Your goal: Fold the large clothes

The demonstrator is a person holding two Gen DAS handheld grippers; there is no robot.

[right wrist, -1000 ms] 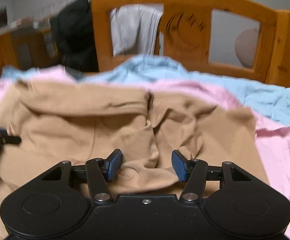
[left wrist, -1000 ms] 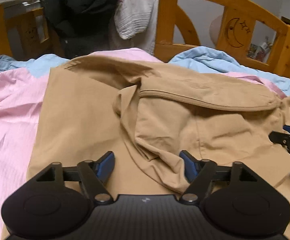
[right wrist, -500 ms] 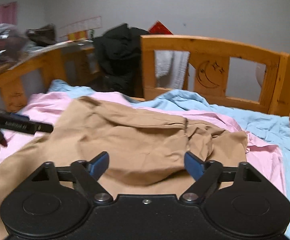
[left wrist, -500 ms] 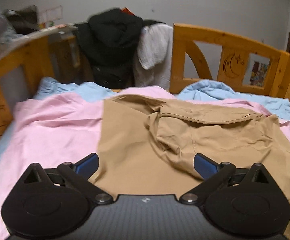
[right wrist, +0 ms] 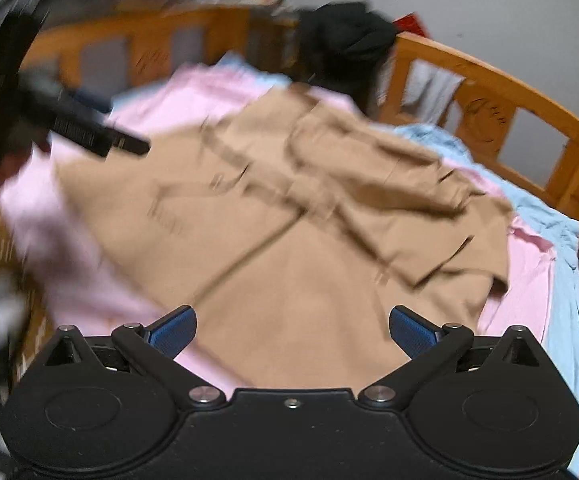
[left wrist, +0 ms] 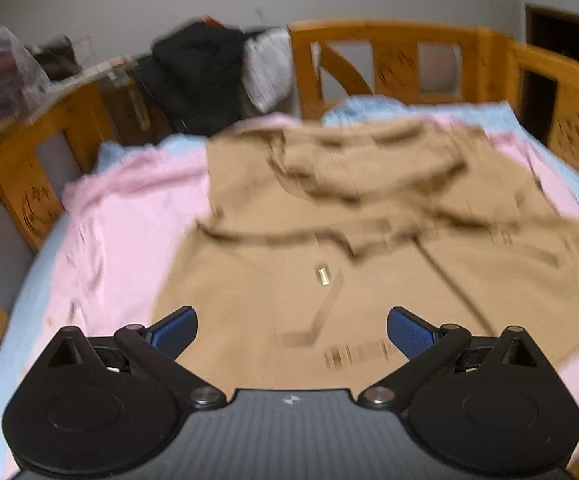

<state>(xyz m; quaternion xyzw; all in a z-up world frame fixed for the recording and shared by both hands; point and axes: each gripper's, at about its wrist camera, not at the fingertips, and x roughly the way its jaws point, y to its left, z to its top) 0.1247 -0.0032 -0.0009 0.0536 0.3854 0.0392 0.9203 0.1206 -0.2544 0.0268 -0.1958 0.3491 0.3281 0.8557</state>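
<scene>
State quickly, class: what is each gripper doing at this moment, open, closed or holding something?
Left gripper: open, jaws just opened, holding nothing.
Right gripper: open, jaws just opened, nothing between them; tan garment lies beyond.

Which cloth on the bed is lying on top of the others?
The tan garment. It is spread over the pink sheet, and the blue sheet peeks out underneath.

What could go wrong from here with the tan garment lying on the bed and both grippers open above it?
The tan garment has a rumpled, uneven fold near the headboard; folding again over those creases may lock them in. Both views are blurred, so the left gripper or right gripper, whose jaws have just been opening with nothing between them, could miss an edge or pinch the pink sheet as well.
</scene>
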